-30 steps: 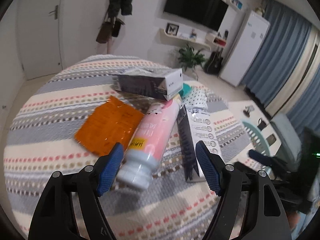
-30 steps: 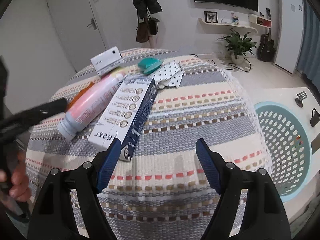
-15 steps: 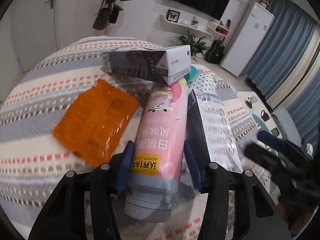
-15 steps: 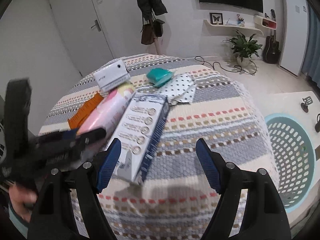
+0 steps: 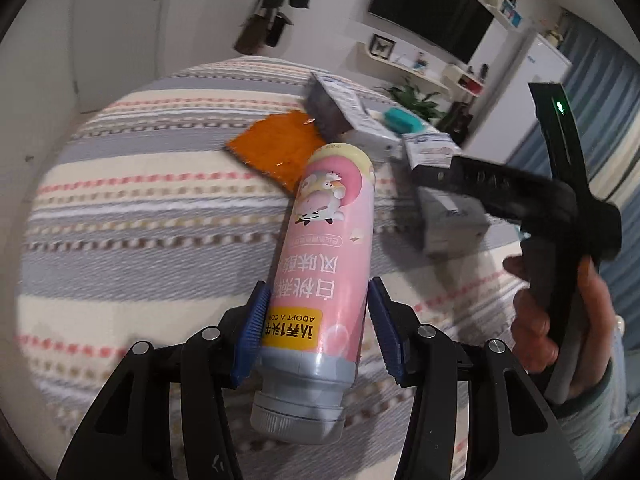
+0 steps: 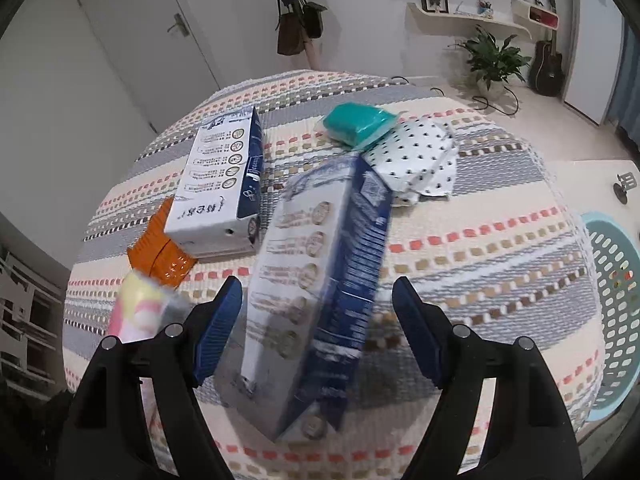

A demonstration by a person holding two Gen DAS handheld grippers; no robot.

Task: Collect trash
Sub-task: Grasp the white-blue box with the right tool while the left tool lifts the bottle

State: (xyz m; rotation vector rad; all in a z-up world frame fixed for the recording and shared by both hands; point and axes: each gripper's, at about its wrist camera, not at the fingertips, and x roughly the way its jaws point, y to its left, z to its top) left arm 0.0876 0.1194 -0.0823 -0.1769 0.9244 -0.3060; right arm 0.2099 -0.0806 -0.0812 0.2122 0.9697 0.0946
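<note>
My left gripper (image 5: 318, 330) is shut on a pink bottle (image 5: 324, 280) with a grey cap, held near its cap end and tilted above the striped cloth (image 5: 140, 216). My right gripper (image 6: 318, 320) is open, its fingers either side of a white and blue carton (image 6: 320, 292) lying on the cloth; they do not touch it. A second carton (image 6: 220, 188) lies further back, partly over an orange wrapper (image 6: 160, 252). The bottle's end (image 6: 140, 312) shows blurred at the lower left of the right wrist view.
A teal packet (image 6: 356, 124) and a dotted white wrapper (image 6: 416, 160) lie at the far side of the cloth. A pale teal perforated basket (image 6: 612, 312) stands on the floor to the right. A door, hanging bags and a plant are behind.
My left gripper has closed on the pink bottle and lifted and turned it. My right gripper has moved forward so the nearer carton now lies between its open fingers.
</note>
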